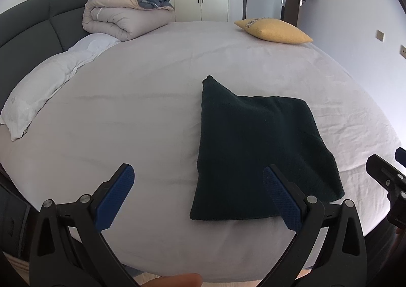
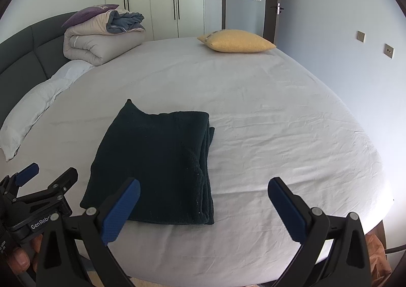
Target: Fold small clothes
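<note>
A dark green garment (image 1: 264, 149) lies folded into a rough rectangle on the light grey bed sheet (image 1: 152, 109), one corner sticking out at its far left. It also shows in the right wrist view (image 2: 157, 165), with stacked layers along its right edge. My left gripper (image 1: 198, 175) is open and empty, above the sheet near the garment's near left edge. My right gripper (image 2: 204, 185) is open and empty, over the garment's near right corner. Each gripper shows at the edge of the other's view: the right gripper (image 1: 390, 180), the left gripper (image 2: 48, 172).
A rolled beige duvet (image 1: 124, 17) with a purple cushion on top sits at the far left by the dark headboard (image 1: 30, 28). A white pillow (image 1: 38, 94) lies along the left side. A yellow cushion (image 1: 274, 30) sits at the far right. The bed's near edge (image 2: 228, 276) is below the grippers.
</note>
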### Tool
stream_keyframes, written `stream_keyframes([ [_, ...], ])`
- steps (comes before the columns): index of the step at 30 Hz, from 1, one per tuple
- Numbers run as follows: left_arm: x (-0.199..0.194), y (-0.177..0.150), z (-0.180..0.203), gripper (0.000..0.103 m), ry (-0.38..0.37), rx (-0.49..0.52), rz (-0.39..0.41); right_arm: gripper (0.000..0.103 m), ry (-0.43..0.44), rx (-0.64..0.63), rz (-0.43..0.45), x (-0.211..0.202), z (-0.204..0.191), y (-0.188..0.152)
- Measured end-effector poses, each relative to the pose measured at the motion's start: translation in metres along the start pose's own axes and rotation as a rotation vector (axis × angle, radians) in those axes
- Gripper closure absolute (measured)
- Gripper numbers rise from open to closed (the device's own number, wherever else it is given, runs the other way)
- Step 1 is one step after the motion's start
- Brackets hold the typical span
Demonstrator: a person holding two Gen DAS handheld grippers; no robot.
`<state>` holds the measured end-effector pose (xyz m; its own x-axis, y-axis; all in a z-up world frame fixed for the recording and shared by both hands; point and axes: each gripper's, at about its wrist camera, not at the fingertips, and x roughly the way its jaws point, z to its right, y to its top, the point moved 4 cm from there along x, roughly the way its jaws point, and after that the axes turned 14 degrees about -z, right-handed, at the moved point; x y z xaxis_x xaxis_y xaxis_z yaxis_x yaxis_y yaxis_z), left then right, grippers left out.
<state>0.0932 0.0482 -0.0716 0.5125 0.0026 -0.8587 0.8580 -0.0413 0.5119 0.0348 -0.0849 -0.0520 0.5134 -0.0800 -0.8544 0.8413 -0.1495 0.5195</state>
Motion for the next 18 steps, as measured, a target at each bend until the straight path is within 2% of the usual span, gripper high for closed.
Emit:
stream_keyframes([
  [8, 0.009, -0.005, 0.005, 0.000, 0.011, 0.003, -0.018, 0.000, 0.012, 0.026, -0.071, 0.027, 0.007, -0.017],
  [18, 0.020, -0.008, 0.011, 0.000, 0.004, 0.014, -0.047, 0.000, -0.009, 0.022, -0.076, 0.033, 0.010, -0.021],
])
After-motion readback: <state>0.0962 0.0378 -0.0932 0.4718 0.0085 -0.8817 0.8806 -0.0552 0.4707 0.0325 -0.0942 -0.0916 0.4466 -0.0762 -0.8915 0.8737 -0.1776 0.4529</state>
